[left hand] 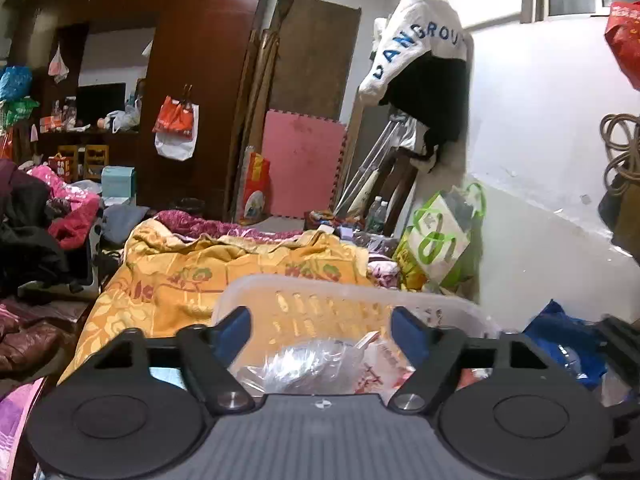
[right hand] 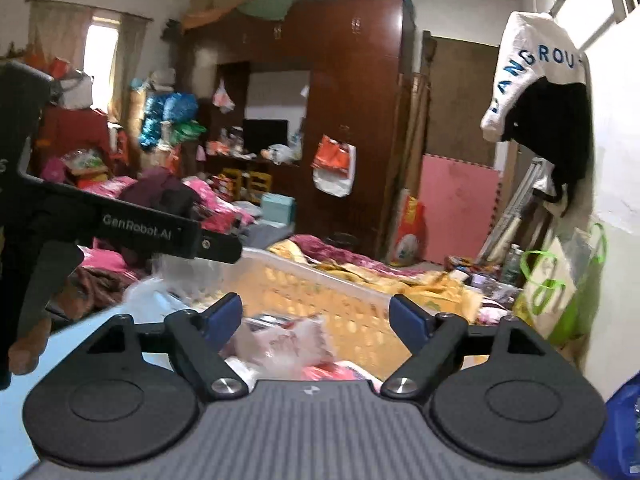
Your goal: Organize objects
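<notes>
**Grippers spread over the basket**

Left gripper (left hand: pixel 320 330), seen from its own camera, stands with its blue pads wide apart and nothing pressed between them. Beyond the pads sits a pale plastic basket (left hand: pixel 352 290) with slotted walls, resting on the bed. Inside it lie crumpled clear bags (left hand: pixel 316 364) and a packet with red print, low in the picture and partly hidden by the gripper's body. A yellow quilt (left hand: pixel 192 276) with a flower pattern spreads over the bed behind and left of the basket. To the right, a green-and-white bag (left hand: pixel 444 236) leans against the white wall, and a blue bag (left hand: pixel 564 340) lies beside the basket. A white jacket (left hand: pixel 416 44) with blue letters hangs high on the wall; a dark wardrobe (left hand: pixel 200 80) fills the back.

From the right wrist view, the right gripper (right hand: pixel 316 318) is likewise spread open and holds nothing. The same basket (right hand: pixel 320 270) lies past its pads, blurred, with a pinkish bag (right hand: pixel 288 340) inside just ahead of the fingers. The left gripper (right hand: pixel 160 236) shows at the left edge, above the basket's near left corner, with a fingertip of the person's hand (right hand: pixel 28 352) below it. The quilt (right hand: pixel 440 284) runs on toward the wall.
</notes>
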The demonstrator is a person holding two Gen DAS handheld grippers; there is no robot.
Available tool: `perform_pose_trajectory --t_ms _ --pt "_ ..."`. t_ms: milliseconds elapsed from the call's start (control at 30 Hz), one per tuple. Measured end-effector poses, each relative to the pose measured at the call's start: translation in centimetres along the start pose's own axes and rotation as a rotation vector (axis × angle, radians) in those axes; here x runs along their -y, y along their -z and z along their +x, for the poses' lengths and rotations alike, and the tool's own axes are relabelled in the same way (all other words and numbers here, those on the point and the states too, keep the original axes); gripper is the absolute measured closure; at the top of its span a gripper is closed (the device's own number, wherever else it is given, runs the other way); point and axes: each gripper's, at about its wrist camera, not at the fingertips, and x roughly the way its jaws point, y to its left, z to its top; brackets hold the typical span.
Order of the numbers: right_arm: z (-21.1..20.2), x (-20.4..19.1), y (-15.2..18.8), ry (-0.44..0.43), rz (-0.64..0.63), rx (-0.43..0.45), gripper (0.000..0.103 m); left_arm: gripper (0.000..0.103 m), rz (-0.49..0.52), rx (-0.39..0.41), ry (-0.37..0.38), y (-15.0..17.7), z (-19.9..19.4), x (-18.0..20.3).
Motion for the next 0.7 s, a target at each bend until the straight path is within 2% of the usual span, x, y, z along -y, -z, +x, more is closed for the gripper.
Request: perform_pose_trajectory --t_ms 67,100,133,267,367,400,433,500,567,700 --pt "-1.6 0.5 0.7 -0.022 0.015 0.03 0.0 0.012 0.021 0.037 -0.013 0.7 -0.5 -0.3" --pt "-2.3 0.8 0.8 -0.029 0.026 0.041 0.0 0.002 0.033 0.06 -0.02 1.0 -1.0 -0.2" --pt "-2.9 0.9 0.8 -0.028 0.044 0.04 0.0 0.0 0.05 0.072 -0.018 1.2 -1.4 -0.1" --pt "-5.1 1.3 0.9 -0.011 0.111 0.056 0.0 0.0 0.12 0.11 0.006 2.6 -3.8 0.8" --pt "-6.7 0.3 1.9 0.115 0.105 0.115 0.0 0.0 0.176 0.149 -0.05 4.1 -5.5 2.0" --pt "-6.9 0.1 2.1 0.129 0.091 0.145 0.0 0.0 0.19 0.153 -0.067 4.2 -5.8 2.4" --pt "-7.1 -0.2 2.4 0.135 0.079 0.145 0.0 0.0 0.203 0.138 -0.074 4.3 -6.0 2.8" --pt "-6.9 -0.5 2.1 0.174 0.067 0.079 0.0 0.0 0.219 0.09 -0.05 4.5 -6.5 3.5" --pt "-6.8 -0.3 1.7 0.191 0.062 0.051 0.0 0.0 0.221 0.056 -0.041 4.4 -6.8 3.9" --pt "-6.3 1.3 0.9 0.112 0.138 0.017 0.0 0.0 0.221 0.036 -0.077 4.3 -7.3 4.5"
